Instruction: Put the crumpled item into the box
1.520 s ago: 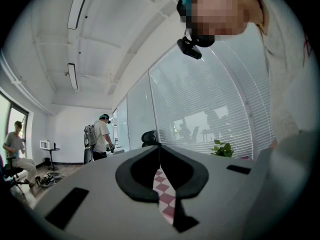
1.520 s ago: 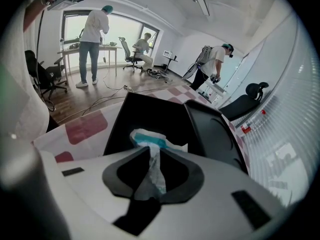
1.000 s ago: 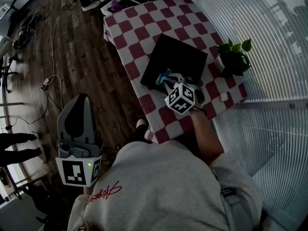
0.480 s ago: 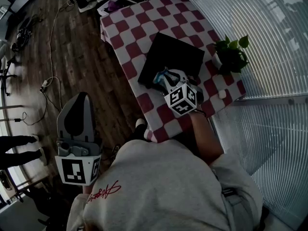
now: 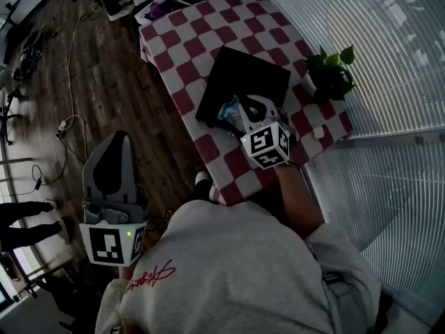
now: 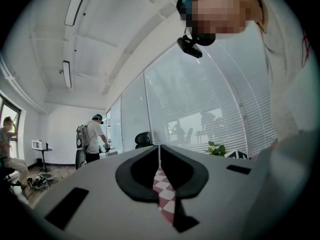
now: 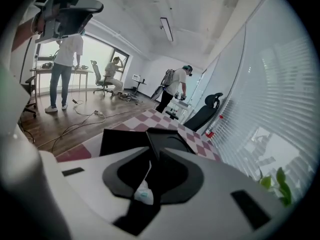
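A flat black box (image 5: 247,75) lies on the red-and-white checked table (image 5: 174,44). My right gripper (image 5: 240,110) hovers over the box's near edge, shut on a crumpled white and teal item (image 5: 228,110). In the right gripper view the crumpled item (image 7: 142,193) sits pinched between the closed jaws of the right gripper (image 7: 150,166), with the black box (image 7: 131,140) just beyond. My left gripper (image 5: 117,141) hangs off the table over the wooden floor, shut and empty. The left gripper (image 6: 159,151) shows only a thin slit with checked cloth behind it.
A potted plant (image 5: 328,75) and a small white object (image 5: 318,132) stand near the table's right edge, by the window blinds. Other items (image 5: 158,7) lie past the table's far end. Cables (image 5: 66,120) trail on the wooden floor. People stand in the background.
My right gripper, still holding the crumpled item, has shifted slightly toward the box. The left gripper has stayed where it was.
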Demonstrator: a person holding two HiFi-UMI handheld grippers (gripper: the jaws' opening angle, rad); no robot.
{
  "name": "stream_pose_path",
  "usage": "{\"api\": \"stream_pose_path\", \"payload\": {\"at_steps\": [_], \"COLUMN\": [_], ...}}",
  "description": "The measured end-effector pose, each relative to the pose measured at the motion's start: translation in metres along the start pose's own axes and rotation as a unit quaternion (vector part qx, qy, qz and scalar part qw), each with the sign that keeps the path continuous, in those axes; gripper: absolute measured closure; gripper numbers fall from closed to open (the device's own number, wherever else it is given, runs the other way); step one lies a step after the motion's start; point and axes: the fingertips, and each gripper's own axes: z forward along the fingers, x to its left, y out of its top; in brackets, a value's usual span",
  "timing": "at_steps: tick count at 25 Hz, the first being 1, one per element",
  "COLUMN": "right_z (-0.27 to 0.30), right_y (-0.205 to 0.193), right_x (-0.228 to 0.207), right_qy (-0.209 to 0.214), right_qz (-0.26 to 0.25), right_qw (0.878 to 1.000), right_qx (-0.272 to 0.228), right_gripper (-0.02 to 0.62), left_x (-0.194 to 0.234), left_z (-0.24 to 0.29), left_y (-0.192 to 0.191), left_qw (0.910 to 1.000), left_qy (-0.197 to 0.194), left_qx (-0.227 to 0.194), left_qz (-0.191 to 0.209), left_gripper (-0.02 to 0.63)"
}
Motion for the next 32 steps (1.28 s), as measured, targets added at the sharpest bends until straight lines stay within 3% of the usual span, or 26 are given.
{"api": "stream_pose_path", "payload": {"at_steps": [18,32], "right_z": [-0.037,-0.071], "right_y": [0.03,0.05], "right_x": [-0.025,-0.04], "right_qy": [-0.041,-0.068], "right_qz": [0.045,0.089], "right_qw": [0.997,0.987], "right_qx": [-0.055,-0.116], "right_gripper": [0.525,0.528], "left_x": [-0.013,-0.024], "left_z": [0.019,0.028], "left_y": [0.001,0.002], "left_qw": [0.9995,0.9988], "left_qy": [-0.028,-0.046], "left_qx": [-0.01,-0.013], "left_qz": [-0.007,-0.009], "left_gripper": [0.581,0.581]}}
